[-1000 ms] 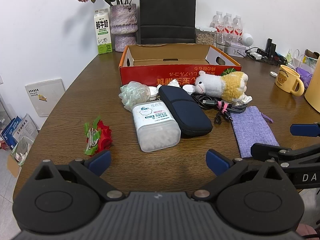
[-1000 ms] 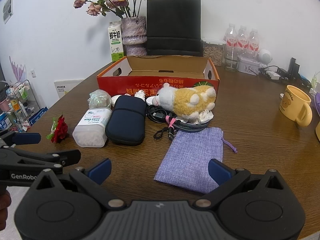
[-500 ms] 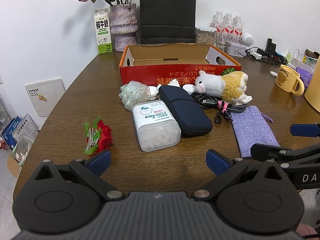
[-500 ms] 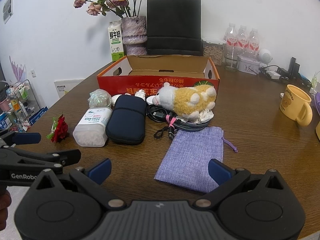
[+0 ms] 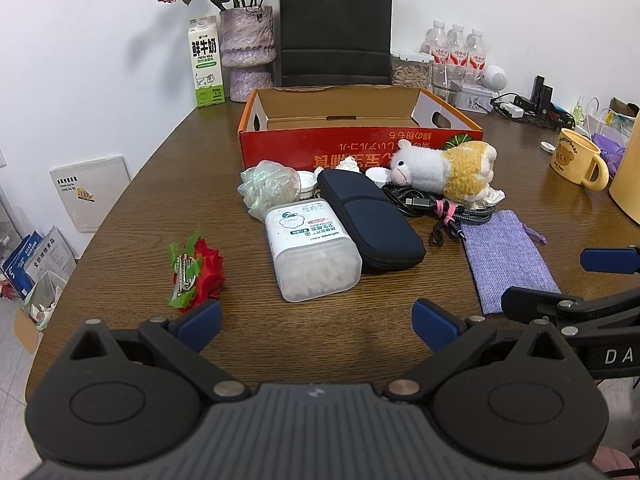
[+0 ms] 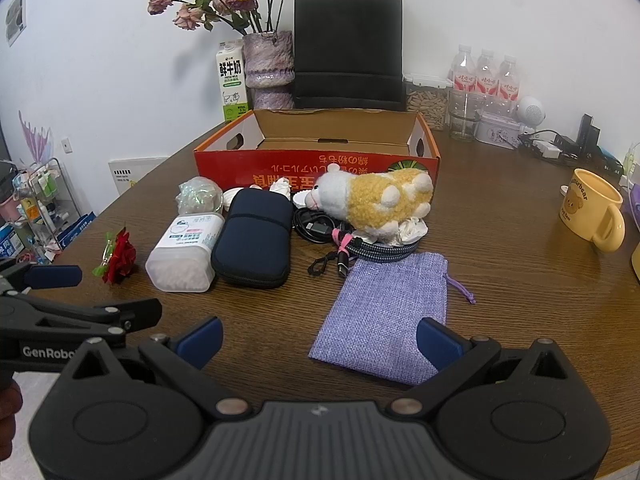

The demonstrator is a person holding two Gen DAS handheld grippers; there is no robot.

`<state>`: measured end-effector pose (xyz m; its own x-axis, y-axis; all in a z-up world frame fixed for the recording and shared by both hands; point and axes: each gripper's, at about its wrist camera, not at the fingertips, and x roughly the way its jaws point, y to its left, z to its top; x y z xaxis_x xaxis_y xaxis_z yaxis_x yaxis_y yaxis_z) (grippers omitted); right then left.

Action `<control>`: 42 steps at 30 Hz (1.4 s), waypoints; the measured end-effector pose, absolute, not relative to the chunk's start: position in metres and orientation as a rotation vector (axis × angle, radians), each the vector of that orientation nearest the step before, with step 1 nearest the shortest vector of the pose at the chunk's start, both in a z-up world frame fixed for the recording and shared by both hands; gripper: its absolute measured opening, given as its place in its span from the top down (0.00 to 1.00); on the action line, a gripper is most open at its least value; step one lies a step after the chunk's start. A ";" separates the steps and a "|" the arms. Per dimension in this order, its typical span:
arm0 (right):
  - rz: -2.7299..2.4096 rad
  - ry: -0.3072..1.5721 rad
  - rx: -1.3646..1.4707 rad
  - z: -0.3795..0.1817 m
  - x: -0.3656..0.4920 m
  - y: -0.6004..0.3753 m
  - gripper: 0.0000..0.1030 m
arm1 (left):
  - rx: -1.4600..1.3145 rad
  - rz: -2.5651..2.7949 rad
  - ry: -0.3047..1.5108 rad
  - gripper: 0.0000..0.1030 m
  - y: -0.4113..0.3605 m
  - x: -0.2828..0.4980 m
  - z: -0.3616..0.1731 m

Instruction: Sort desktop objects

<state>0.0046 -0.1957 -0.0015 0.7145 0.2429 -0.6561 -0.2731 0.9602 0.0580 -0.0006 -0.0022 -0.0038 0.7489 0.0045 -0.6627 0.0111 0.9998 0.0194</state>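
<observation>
An empty red cardboard box (image 5: 360,148) (image 6: 316,164) stands mid-table. In front of it lie a plush sheep (image 5: 444,170) (image 6: 372,198), a dark blue zip case (image 5: 368,220) (image 6: 254,236), a clear tub of cotton swabs (image 5: 310,250) (image 6: 184,254), a crumpled plastic bag (image 5: 268,188), coiled cables (image 5: 440,212) (image 6: 348,244), a purple cloth pouch (image 5: 506,260) (image 6: 384,312) and a red rose clip (image 5: 196,272) (image 6: 118,258). My left gripper (image 5: 316,322) is open, just short of the tub. My right gripper (image 6: 320,338) is open over the pouch's near end.
A yellow bear mug (image 5: 576,158) (image 6: 592,208) sits at the right. Along the back wall stand a milk carton (image 5: 206,66), a flower vase (image 5: 248,60), a black paper bag (image 5: 336,28) and water bottles (image 6: 486,76). Chargers and cables (image 5: 536,104) crowd the far right.
</observation>
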 end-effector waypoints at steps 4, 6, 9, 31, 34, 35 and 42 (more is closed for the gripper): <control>0.286 0.720 -0.044 -0.001 0.005 -0.196 0.00 | 0.023 -0.003 0.724 0.00 -0.003 0.000 -0.004; 0.286 0.720 -0.045 -0.001 0.005 -0.196 0.00 | 0.023 -0.003 0.725 0.00 -0.002 0.000 -0.004; 0.286 0.721 -0.045 -0.001 0.005 -0.196 0.00 | 0.023 -0.003 0.725 0.00 -0.002 0.000 -0.004; 0.230 0.781 -0.025 -0.019 0.036 -0.202 0.00 | -0.051 0.100 0.759 0.00 0.030 0.027 -0.017; 0.215 0.796 -0.020 -0.024 0.044 -0.204 0.00 | -0.061 0.122 0.761 0.00 0.038 0.031 -0.019; 0.207 0.801 -0.021 -0.026 0.047 -0.204 0.00 | -0.062 0.130 0.761 0.00 0.041 0.033 -0.020; 0.163 0.830 -0.019 -0.042 0.069 -0.206 0.00 | -0.092 0.217 0.746 0.00 0.070 0.044 -0.024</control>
<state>0.0687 -0.2063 -0.0424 0.6633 0.1370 -0.7357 -0.1520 0.9873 0.0468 0.0436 0.0700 -0.0240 0.7131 0.1627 -0.6819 -0.2279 0.9737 -0.0059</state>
